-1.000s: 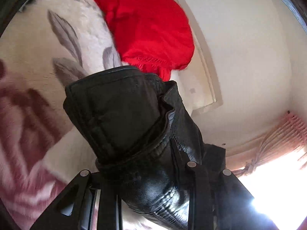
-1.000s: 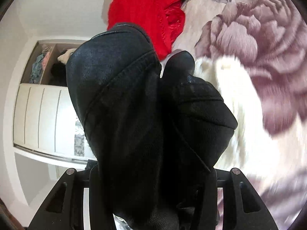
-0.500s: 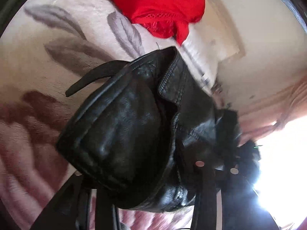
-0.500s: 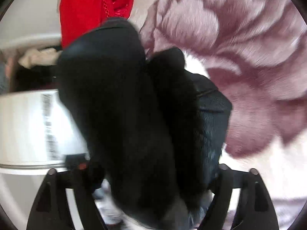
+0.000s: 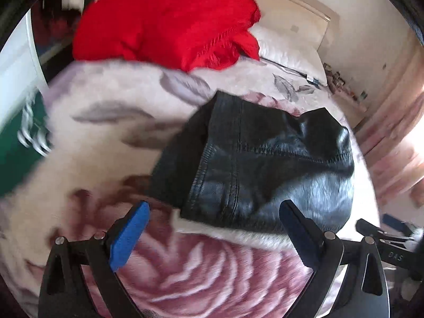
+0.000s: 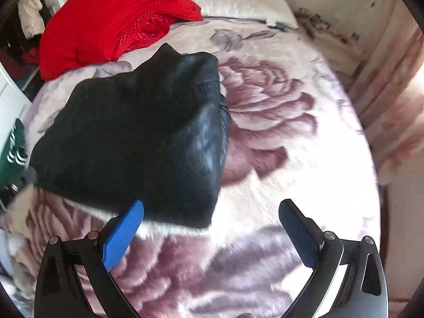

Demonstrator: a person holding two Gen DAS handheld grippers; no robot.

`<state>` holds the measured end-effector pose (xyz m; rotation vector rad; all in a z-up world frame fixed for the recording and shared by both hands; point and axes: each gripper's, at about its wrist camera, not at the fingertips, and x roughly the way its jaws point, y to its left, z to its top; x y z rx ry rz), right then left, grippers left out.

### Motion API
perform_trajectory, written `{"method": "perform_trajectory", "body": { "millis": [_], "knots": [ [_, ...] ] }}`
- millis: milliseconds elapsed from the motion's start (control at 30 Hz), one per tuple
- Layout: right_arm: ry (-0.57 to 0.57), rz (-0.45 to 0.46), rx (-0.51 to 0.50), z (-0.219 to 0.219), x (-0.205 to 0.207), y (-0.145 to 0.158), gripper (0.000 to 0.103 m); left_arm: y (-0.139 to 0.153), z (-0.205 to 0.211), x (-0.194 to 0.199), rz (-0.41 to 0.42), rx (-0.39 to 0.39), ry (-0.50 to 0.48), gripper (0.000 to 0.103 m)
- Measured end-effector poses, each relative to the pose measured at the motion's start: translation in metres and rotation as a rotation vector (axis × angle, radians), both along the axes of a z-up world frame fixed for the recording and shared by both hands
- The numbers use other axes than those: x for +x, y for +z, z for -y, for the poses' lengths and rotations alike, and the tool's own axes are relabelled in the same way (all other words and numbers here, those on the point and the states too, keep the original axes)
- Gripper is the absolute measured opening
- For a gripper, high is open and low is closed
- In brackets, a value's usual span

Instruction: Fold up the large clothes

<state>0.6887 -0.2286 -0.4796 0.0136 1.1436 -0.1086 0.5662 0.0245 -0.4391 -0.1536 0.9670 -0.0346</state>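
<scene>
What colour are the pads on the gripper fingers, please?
Blue pads, clearest in the right wrist view.

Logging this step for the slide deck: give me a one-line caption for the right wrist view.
Open right gripper above floral blanket, folded black leather jacket lying released ahead, red garment beyond.

The black leather jacket (image 5: 265, 164) lies folded into a thick, compact bundle on the floral fleece blanket in front of me, free of my tools. Its shiny surface shows stitched seams and creases. One corner (image 6: 167, 50) pokes up at the far side. Its near edge rests flat on the blanket, glossy panel facing up.
</scene>
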Motion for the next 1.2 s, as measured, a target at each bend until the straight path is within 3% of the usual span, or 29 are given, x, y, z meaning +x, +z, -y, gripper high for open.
{"method": "perform_trajectory", "body": {
  "millis": [133, 233, 600, 767, 967, 1200],
  "knots": [
    [-0.045, 0.017, -0.034, -0.012, -0.048, 0.041, 0.103, 0.029, 0.009, -0.014, 0.0, 0.094, -0.032, 0.1],
    [-0.079, 0.056, -0.042, -0.021, -0.089, 0.096, 0.103, 0.064, 0.015, -0.037, 0.011, 0.136, -0.039, 0.1],
    [-0.095, 0.185, -0.085, -0.053, -0.23, 0.255, 0.103, 0.206, 0.026, -0.155, 0.118, 0.139, -0.066, 0.1],
    [-0.094, 0.241, -0.11, -0.062, -0.297, 0.322, 0.103, 0.256, 0.025, -0.211, 0.159, 0.138, -0.067, 0.1],
    [-0.089, 0.318, -0.122, -0.07, -0.377, 0.401, 0.103, 0.306, 0.021, -0.267, 0.207, 0.138, -0.063, 0.1],
    [-0.092, 0.41, -0.105, -0.078, -0.452, 0.465, 0.103, 0.349, 0.021, -0.319, 0.288, 0.149, -0.041, 0.1]
  ]
}}
